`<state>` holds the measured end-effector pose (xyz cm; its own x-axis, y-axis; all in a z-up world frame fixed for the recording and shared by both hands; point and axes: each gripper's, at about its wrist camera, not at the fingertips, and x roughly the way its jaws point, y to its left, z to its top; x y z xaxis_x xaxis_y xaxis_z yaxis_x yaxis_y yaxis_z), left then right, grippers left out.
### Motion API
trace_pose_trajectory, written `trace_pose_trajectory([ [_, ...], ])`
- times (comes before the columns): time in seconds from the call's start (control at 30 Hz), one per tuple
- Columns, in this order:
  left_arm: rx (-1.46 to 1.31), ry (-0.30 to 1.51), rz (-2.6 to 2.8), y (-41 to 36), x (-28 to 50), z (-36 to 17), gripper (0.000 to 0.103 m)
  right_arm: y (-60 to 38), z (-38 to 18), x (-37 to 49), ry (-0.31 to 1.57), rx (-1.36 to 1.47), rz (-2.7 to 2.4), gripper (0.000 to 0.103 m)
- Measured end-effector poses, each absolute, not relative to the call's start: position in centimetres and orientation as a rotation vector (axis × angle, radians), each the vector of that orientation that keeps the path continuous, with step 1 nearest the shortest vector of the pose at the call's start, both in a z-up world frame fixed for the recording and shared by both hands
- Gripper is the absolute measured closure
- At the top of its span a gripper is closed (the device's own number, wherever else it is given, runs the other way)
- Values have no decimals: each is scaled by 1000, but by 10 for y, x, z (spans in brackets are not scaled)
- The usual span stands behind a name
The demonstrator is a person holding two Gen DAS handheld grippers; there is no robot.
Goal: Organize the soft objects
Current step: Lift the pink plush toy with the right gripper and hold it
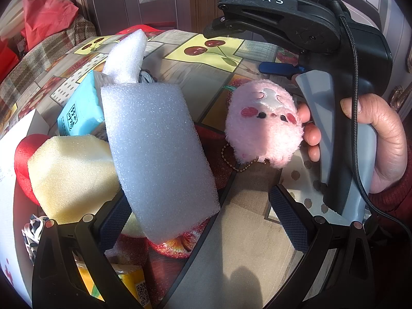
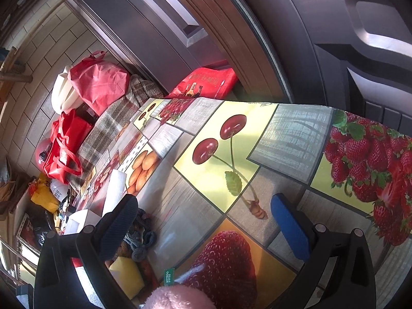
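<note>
- The left gripper [image 1: 203, 221] has its fingers spread wide and released; a white foam block [image 1: 157, 154] lies slanted just ahead, its lower end overlapping the left finger [image 1: 114, 221] in the left wrist view, though whether they touch cannot be told.
- The right gripper [image 2: 206, 226] also has its fingers apart, with only the fruit-print cloth of the bench [image 2: 283, 128] between them.
- In the left wrist view the right hand [image 1: 370, 139] grips the other tool's handle, and a pink plush toy [image 1: 265, 123] sits just beside its fingertips [image 1: 311, 136], face up-side down, a bead chain [image 1: 231, 162] trailing from it.
- That plush [image 2: 177, 297] shows as a pink fuzzy edge at the bottom of the right wrist view, below the fingers.
- A yellow sponge [image 1: 69, 175] rests left of the foam block, against a red round thing [image 1: 23, 159].
- A light blue pack [image 1: 79, 105] lies behind the sponge, partly under the foam.
- A second, narrower white foam piece [image 1: 128, 56] stands tilted beyond the block.
- A grey knitted item [image 2: 141, 242] lies by the right gripper's left finger [image 2: 118, 226].
- Red bags [image 2: 97, 82] are piled past the far end of the bench.
</note>
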<state>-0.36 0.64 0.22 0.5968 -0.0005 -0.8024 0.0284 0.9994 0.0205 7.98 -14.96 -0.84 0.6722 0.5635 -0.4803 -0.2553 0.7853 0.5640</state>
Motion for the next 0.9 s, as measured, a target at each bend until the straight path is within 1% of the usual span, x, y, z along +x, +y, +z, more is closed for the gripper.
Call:
trace_pose_trajectory([
  [0.53, 35, 924, -18, -1, -3, 2, 1, -151, -8, 80, 678, 490, 486, 0],
  [0.63, -6, 827, -32, -1, -23, 20, 1, -151, -8, 80, 677, 494, 488, 0],
  [0.8, -129, 601, 3, 16, -85, 75, 0, -152, -8, 80, 673, 494, 489, 0],
  [0.87, -135, 561, 78, 30, -112, 87, 0, -152, -8, 80, 673, 494, 489, 0],
  [0.9, -126, 569, 135, 38, -122, 91, 0, -152, -8, 80, 673, 493, 489, 0],
])
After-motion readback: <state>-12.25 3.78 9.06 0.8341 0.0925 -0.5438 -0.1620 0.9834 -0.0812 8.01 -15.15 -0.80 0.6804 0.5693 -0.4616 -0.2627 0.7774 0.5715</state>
